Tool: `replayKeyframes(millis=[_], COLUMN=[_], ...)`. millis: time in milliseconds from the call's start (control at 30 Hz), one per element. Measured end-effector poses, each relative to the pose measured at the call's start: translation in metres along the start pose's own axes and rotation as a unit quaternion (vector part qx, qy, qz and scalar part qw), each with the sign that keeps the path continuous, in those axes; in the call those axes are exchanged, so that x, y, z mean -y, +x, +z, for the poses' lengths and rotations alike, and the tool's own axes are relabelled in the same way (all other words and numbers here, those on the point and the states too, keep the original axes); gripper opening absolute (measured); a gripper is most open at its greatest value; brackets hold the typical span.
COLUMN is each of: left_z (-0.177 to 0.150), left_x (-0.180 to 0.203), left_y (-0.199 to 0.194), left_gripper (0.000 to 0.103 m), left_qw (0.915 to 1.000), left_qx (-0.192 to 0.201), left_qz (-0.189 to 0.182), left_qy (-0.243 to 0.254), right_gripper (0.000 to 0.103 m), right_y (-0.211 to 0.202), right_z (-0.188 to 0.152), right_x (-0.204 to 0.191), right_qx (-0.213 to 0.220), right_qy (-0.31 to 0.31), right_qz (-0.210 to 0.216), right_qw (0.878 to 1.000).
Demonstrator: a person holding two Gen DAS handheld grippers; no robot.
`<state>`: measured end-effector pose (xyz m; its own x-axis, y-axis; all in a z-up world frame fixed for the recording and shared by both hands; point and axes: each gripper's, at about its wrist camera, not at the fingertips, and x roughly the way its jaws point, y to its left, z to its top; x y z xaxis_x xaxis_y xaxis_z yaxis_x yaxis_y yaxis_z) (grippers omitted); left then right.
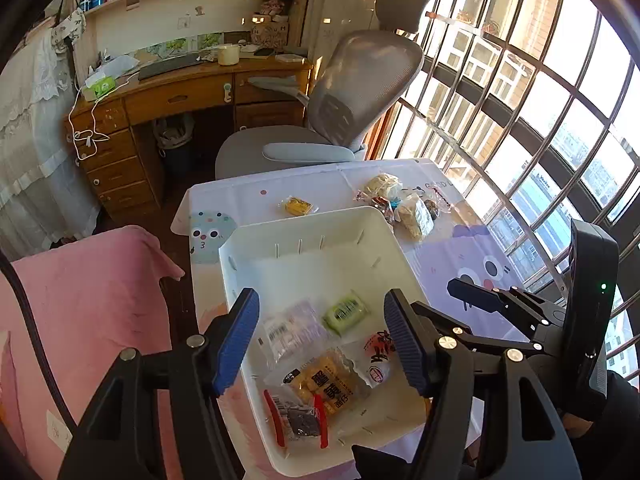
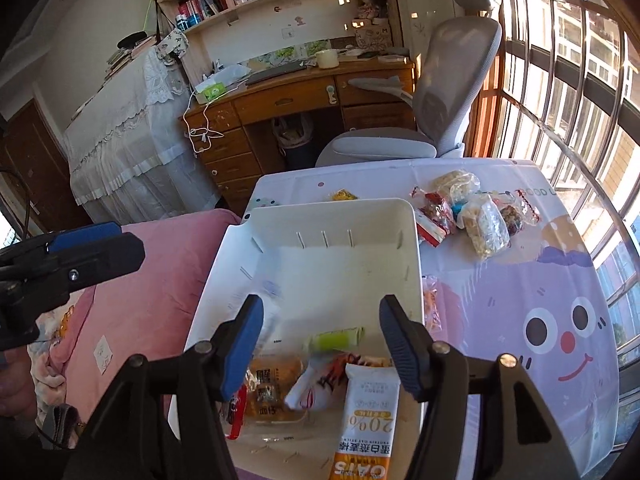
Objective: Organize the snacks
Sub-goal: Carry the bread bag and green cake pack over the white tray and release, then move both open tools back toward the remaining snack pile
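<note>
Both my jaws stand open and empty over the white bin [image 1: 304, 232], where several snacks lie; beyond its far rim a pile of snacks [image 2: 472, 212] (crinkly, overlapping wrappers) waits on the counter [image 2: 520, 280]. Grabbing carelessly could drag neighbours off.

A worktop [image 1: 460, 264] covered in a cartoon-printed cloth fills the lower centre. On it rest a white bin [image 1: 248, 240], a yellow packet [image 1: 298, 206] beyond it, and a snack pile [image 1: 404, 204] at upper right.
</note>
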<state>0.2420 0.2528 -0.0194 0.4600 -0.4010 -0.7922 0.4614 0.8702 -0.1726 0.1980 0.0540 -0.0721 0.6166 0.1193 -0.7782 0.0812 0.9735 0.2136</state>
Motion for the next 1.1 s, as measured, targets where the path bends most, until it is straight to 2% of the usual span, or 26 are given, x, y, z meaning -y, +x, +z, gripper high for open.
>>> replayKeyframes(millis=[233,467,867,1100], left_z=[-0.012,-0.026,-0.035,-0.038], left_x=[0.004,0.027,0.104,0.162], left_y=[0.012,0.019,0.04,0.056], left_gripper=[0.069,0.076,0.077,0.077], left_qw=[0.9994,0.9987,0.9957,0.993], left_qx=[-0.031,-0.048,-0.077,-0.097], left_qz=[0.001,0.0,0.046,0.053], left_qy=[-0.012,-0.018,-0.025,-0.043], right_gripper=[0.062,0.062,0.062,0.062], right_y=[-0.002,-0.012,-0.028,-0.037], right_z=[-0.013,-0.027,-0.044,-0.042], right_x=[0.017,0.051,0.13,0.184], right_qx=[-0.018,-0.033,-0.071,-0.092], right_qy=[0.03,0.075,0.089,0.081], right_qz=[-0.008,-0.009,0.015,0.035], right_qw=[0.999,0.997,0.993,0.992])
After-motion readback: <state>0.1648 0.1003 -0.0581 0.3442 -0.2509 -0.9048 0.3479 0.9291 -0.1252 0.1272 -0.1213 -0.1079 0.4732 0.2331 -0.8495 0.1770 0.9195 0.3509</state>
